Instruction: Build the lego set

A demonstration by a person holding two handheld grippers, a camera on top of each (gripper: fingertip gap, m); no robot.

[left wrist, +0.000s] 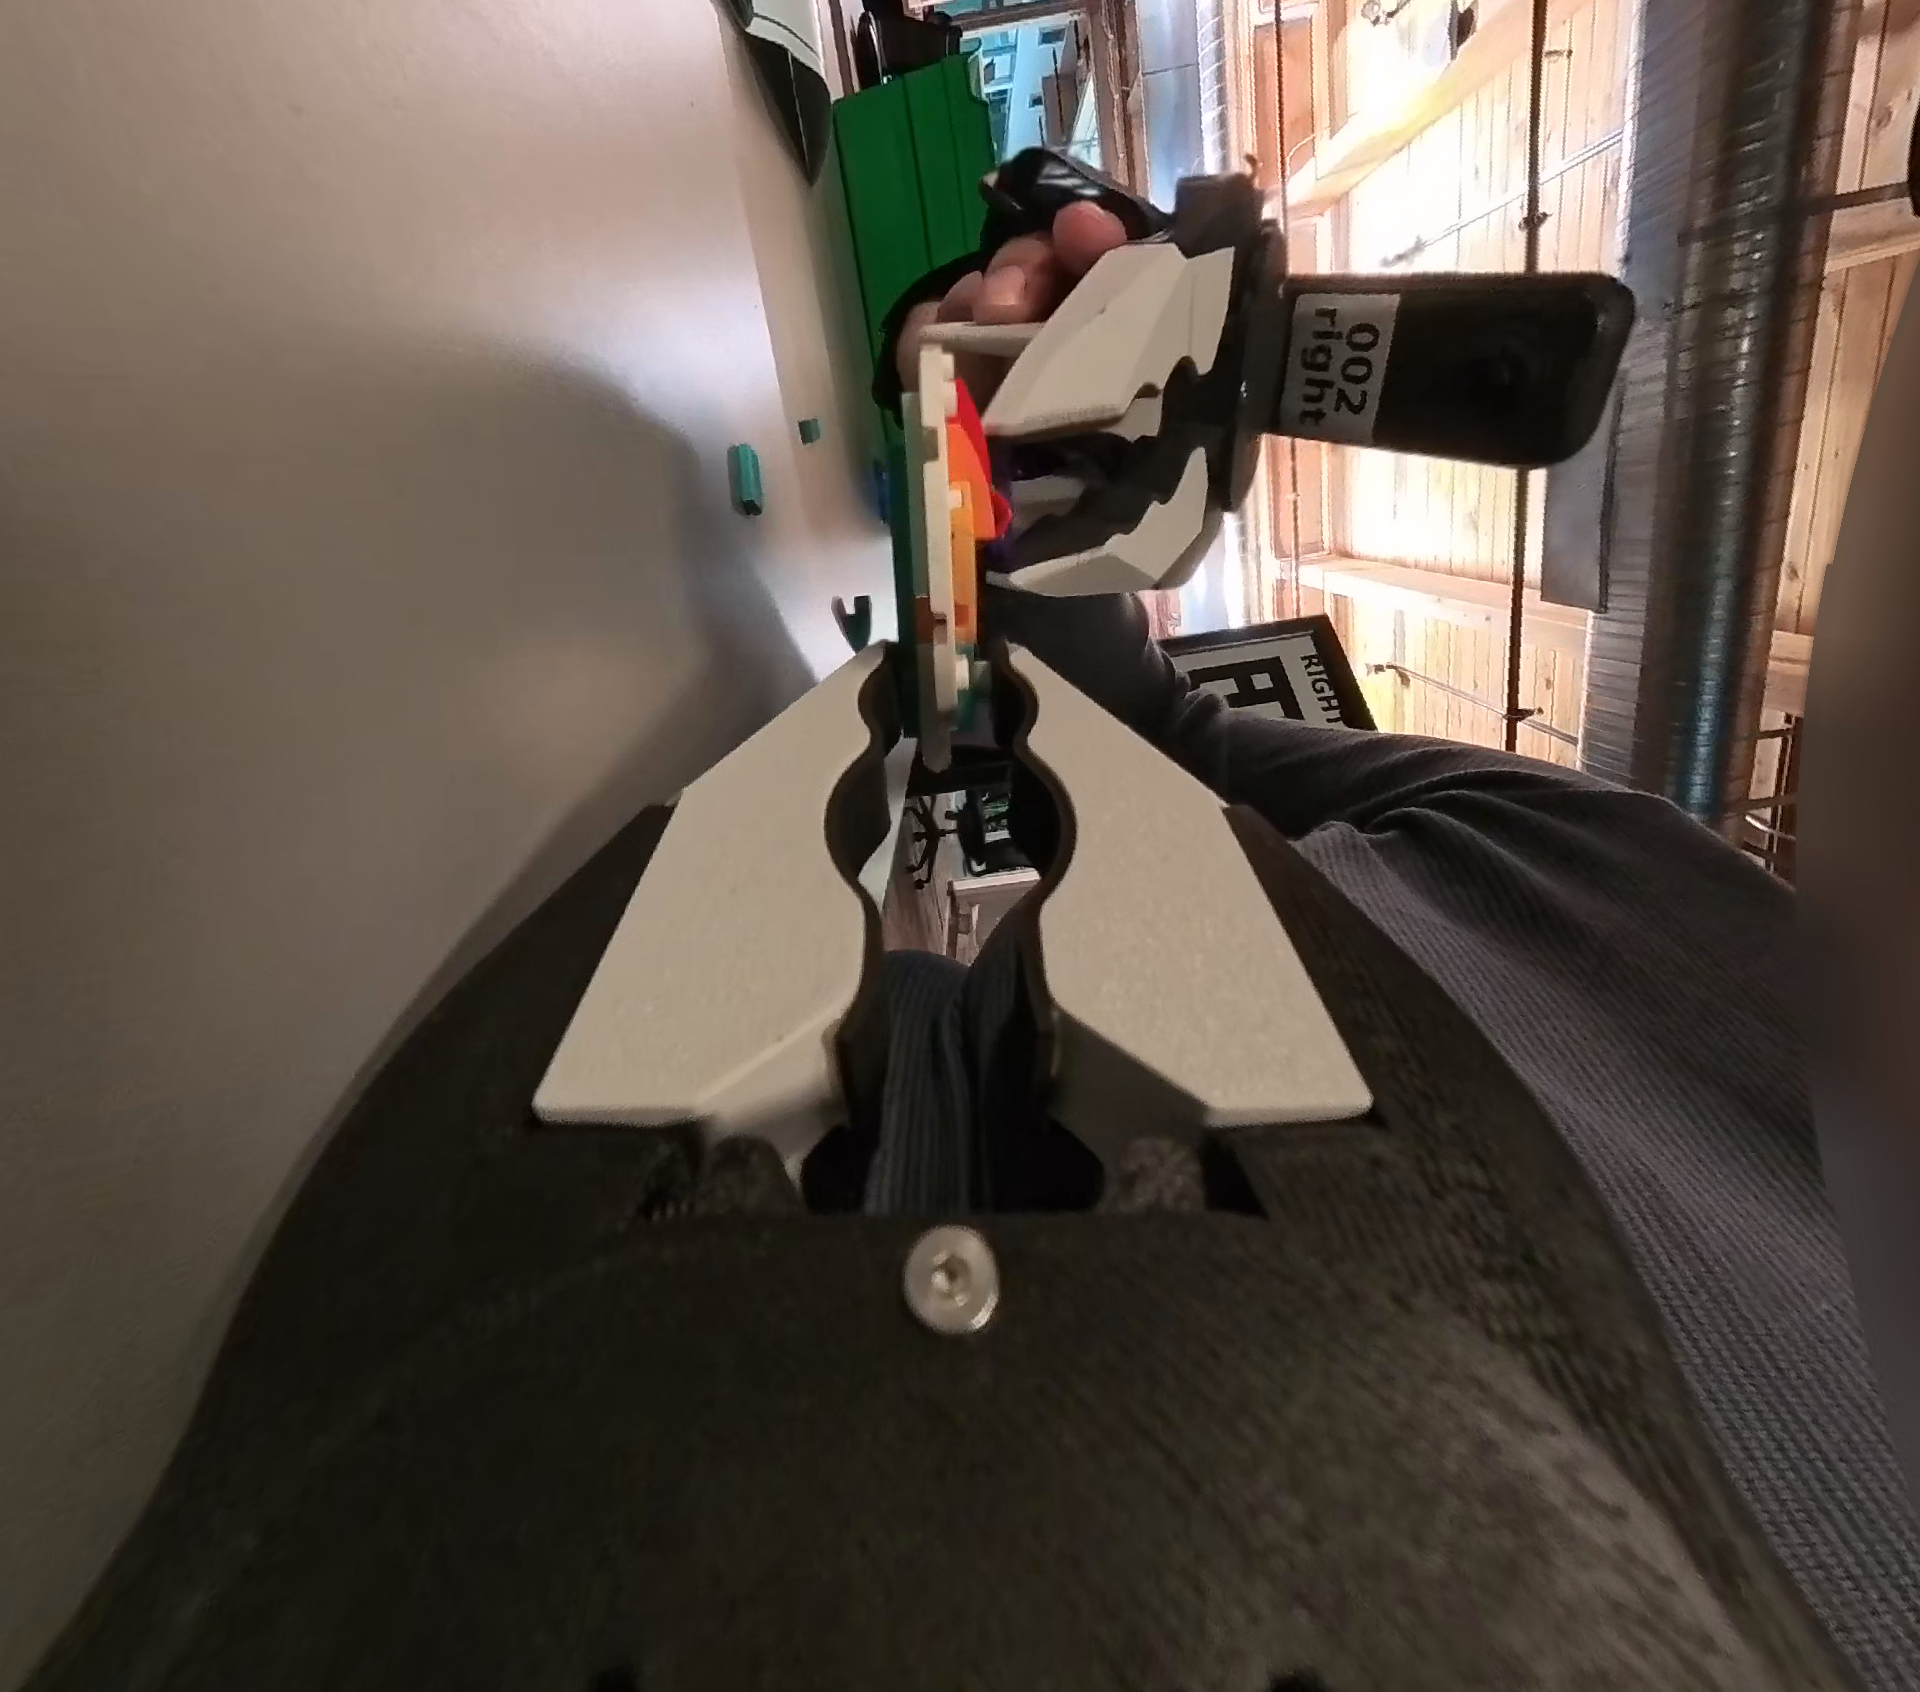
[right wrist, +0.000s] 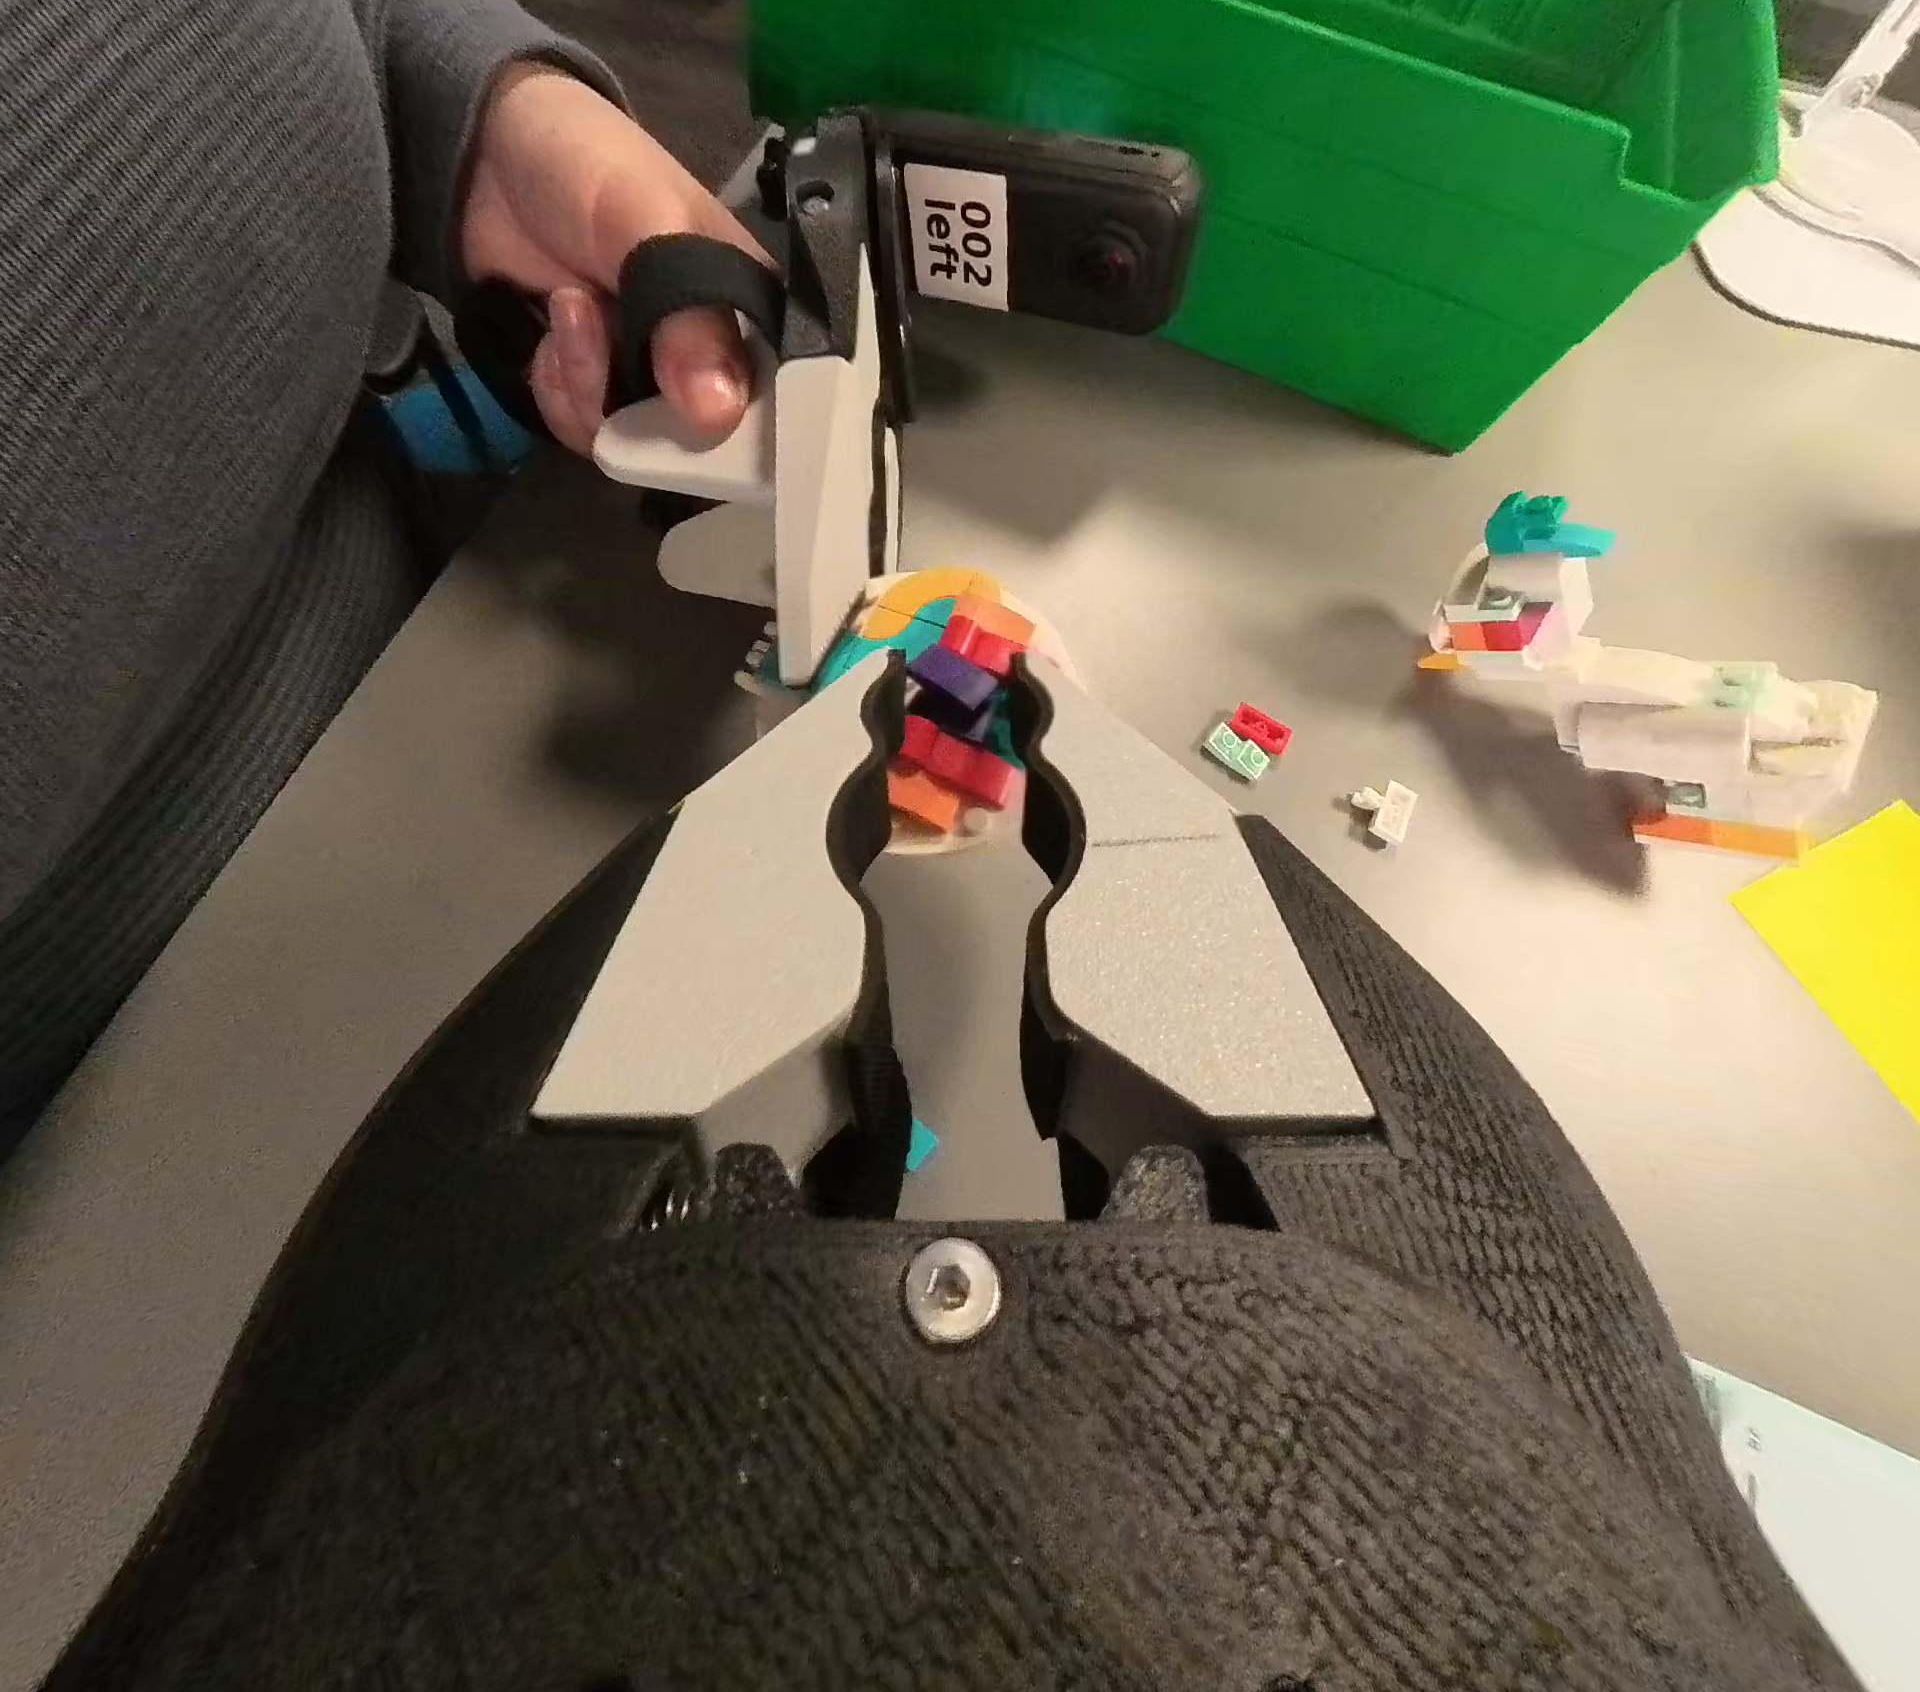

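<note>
A flat multicoloured lego assembly [left wrist: 928, 541], a white and green plate carrying orange, red and purple bricks, is held in the air between both grippers. My left gripper [left wrist: 943, 663] is shut on the plate's near edge. My right gripper [right wrist: 958, 686] is shut on the stack of red, purple and orange bricks [right wrist: 951, 749] on the plate's face. The right gripper also shows in the left wrist view [left wrist: 992, 499], coming in from the side. The left gripper shows in the right wrist view [right wrist: 795, 645], clamped on the assembly's far edge.
A green bin [right wrist: 1351, 188] stands at the back of the grey table [right wrist: 1351, 1071]. A white bird-like lego build [right wrist: 1662, 707], a loose red and pale green brick pair [right wrist: 1247, 738], a small white piece [right wrist: 1387, 811] and a yellow sheet [right wrist: 1849, 936] lie to the right. The tips of both grippers are at nearly the same place.
</note>
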